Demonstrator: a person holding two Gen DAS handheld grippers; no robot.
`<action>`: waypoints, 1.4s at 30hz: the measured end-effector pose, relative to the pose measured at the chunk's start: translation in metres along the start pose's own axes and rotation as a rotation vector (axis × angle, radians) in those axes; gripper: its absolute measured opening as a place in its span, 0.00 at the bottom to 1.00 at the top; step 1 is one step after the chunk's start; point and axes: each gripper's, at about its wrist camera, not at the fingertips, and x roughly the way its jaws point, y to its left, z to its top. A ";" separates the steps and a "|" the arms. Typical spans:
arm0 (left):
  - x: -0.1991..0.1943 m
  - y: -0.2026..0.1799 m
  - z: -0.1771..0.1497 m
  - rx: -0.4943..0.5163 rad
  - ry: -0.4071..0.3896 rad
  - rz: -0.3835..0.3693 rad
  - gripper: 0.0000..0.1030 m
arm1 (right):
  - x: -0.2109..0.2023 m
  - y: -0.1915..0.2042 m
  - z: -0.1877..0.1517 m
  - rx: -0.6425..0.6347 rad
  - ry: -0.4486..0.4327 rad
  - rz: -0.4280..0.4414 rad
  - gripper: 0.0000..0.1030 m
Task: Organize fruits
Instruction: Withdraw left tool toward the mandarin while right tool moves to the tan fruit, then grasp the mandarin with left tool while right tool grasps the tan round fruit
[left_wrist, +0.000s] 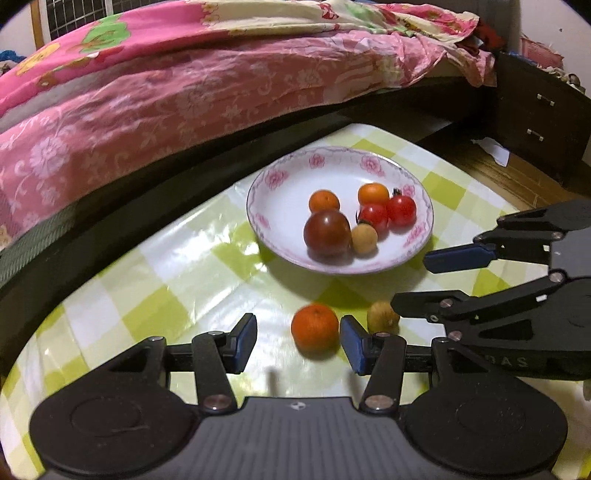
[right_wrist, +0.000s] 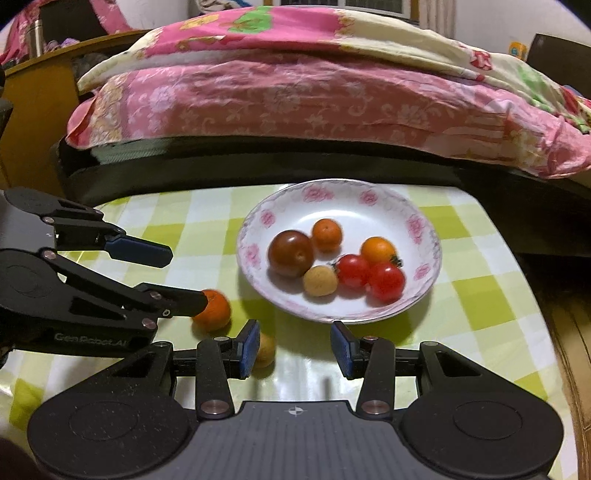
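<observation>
A white plate with a pink flower rim (left_wrist: 258, 206) (right_wrist: 244, 251) holds a dark tomato (left_wrist: 327, 232), two small oranges, two red cherry tomatoes and a tan longan. On the checked cloth in front of it lie a loose orange (left_wrist: 315, 326) (right_wrist: 214, 310) and a second longan (left_wrist: 382, 317) (right_wrist: 266, 350). My left gripper (left_wrist: 299, 343) (right_wrist: 186, 278) is open, and the orange lies between its fingers close to the right pad, not clamped. My right gripper (right_wrist: 295, 349) (left_wrist: 410, 284) is open with nothing between its pads. The longan lies just outside its left finger.
The table carries a glossy green-and-white checked cloth (left_wrist: 166, 280). A bed with a pink flowered quilt (left_wrist: 184, 92) runs along the far side. A dark drawer cabinet (left_wrist: 535, 122) stands at the right. The two grippers are close together in front of the plate.
</observation>
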 end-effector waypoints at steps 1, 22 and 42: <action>0.000 0.000 -0.002 -0.004 0.008 0.001 0.56 | 0.001 0.001 0.000 -0.004 0.003 0.005 0.38; 0.012 0.013 -0.009 -0.023 0.064 -0.017 0.56 | 0.038 0.013 -0.004 -0.018 0.091 0.040 0.34; 0.050 -0.004 0.002 0.000 0.075 -0.039 0.56 | 0.025 -0.010 -0.011 0.022 0.125 0.009 0.21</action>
